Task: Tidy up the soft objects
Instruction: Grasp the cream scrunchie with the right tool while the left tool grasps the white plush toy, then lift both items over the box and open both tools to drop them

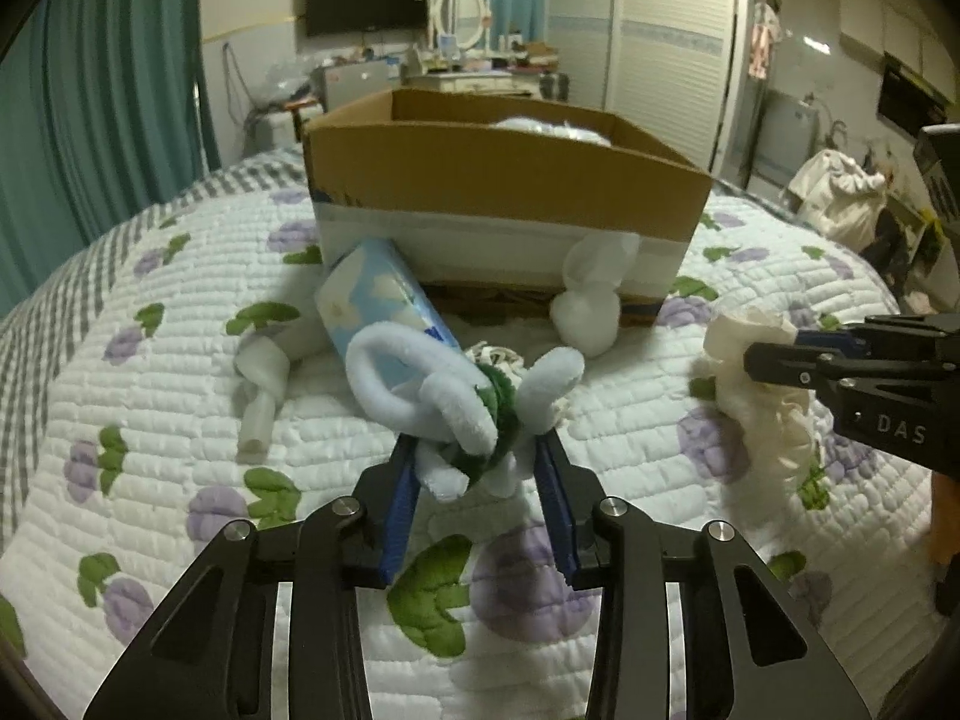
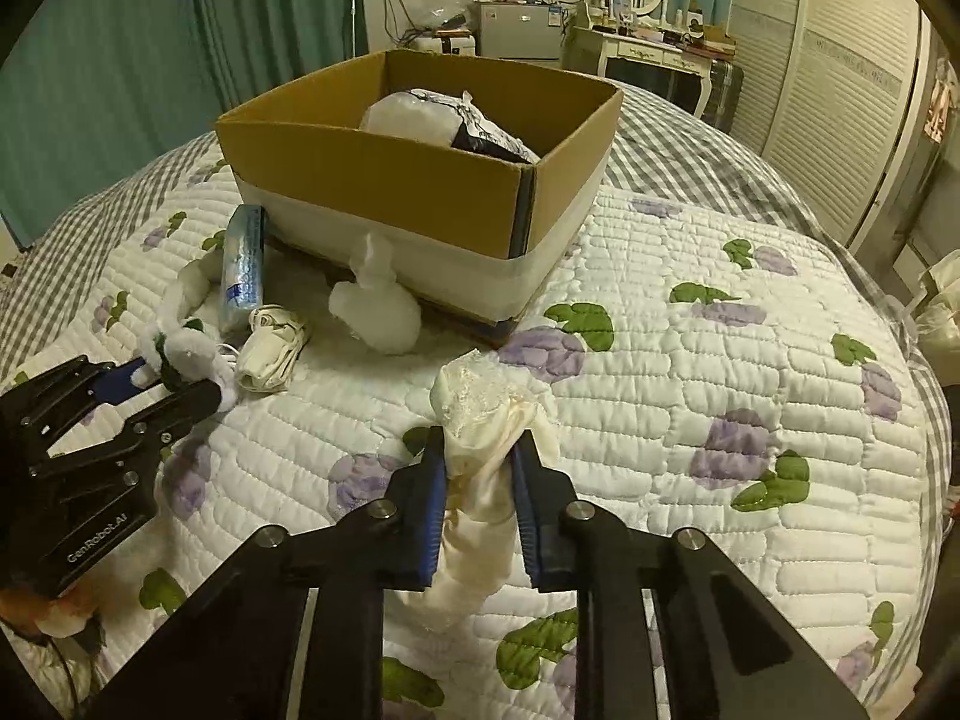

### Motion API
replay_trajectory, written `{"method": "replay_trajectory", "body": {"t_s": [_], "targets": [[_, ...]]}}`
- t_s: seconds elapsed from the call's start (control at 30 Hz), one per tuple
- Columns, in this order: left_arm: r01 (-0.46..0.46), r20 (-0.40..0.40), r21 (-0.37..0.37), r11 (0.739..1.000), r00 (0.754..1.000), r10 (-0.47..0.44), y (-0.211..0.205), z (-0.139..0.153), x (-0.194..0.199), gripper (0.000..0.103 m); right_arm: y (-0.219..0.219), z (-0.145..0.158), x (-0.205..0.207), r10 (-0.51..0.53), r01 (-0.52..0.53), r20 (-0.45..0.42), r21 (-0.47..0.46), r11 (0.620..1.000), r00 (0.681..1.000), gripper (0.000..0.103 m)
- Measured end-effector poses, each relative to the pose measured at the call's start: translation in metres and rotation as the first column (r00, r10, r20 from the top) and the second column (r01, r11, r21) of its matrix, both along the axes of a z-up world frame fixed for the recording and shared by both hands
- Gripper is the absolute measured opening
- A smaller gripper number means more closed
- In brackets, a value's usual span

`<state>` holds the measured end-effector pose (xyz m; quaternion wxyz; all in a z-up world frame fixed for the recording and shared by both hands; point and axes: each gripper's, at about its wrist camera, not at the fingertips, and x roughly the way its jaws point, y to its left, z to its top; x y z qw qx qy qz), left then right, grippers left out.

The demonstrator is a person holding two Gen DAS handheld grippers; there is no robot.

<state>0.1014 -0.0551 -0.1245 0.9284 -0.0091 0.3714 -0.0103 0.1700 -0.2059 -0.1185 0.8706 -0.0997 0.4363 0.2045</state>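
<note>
My left gripper [image 1: 477,450] is shut on a pale blue and green fuzzy knot toy [image 1: 456,402], just above the quilt; it also shows in the right wrist view [image 2: 180,354]. My right gripper [image 2: 477,450] is shut on a cream lace cloth bundle [image 2: 486,420], seen in the left wrist view [image 1: 762,384] too. An open cardboard box [image 1: 504,180] stands behind on the bed and holds a white plastic-wrapped bundle [image 2: 432,117]. A blue tissue pack [image 1: 384,294], a white cloth pouch [image 1: 591,300] and a white knotted strip [image 1: 261,372] lie by the box front.
The bed has a white quilt with purple flowers [image 2: 690,360]. A small white folded item [image 2: 270,354] lies near the left gripper. Teal curtains [image 1: 90,90], a dresser with a mirror [image 2: 642,30] and wardrobe doors [image 2: 840,90] stand beyond the bed.
</note>
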Motion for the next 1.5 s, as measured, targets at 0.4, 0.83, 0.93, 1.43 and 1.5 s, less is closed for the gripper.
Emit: {"method": "replay_trajectory", "body": {"t_s": [0.4, 0.83, 0.93, 1.43, 1.5], "targets": [[0.034, 0.066, -0.059, 0.998, 0.997, -0.03, 0.005, 0.05, -0.031, 0.036, 0.009, 0.051, -0.037, -0.011, 0.009, 0.115, 0.022, 1.0, 0.993, 0.015], [0.099, 0.187, -0.01, 0.995, 0.978, -0.095, 0.029, 0.128, 0.006, 0.036, 0.036, 0.166, -0.008, -0.095, 0.041, 0.3, 0.18, 0.983, 0.949, 0.015], [0.106, 0.201, 0.001, 0.994, 0.974, -0.104, 0.032, 0.137, 0.033, 0.037, 0.048, 0.179, 0.02, -0.093, 0.04, 0.332, 0.161, 0.986, 0.939, 0.015], [0.118, 0.123, 0.03, 0.993, 0.985, -0.121, 0.031, 0.084, 0.157, 0.037, 0.07, 0.114, 0.149, -0.117, 0.1, 0.266, 0.077, 0.992, 0.957, 0.015], [0.12, 0.109, 0.043, 0.992, 0.986, -0.124, 0.028, 0.077, 0.164, 0.037, 0.069, 0.101, 0.158, -0.12, 0.106, 0.247, 0.067, 0.992, 0.962, 0.015]]}}
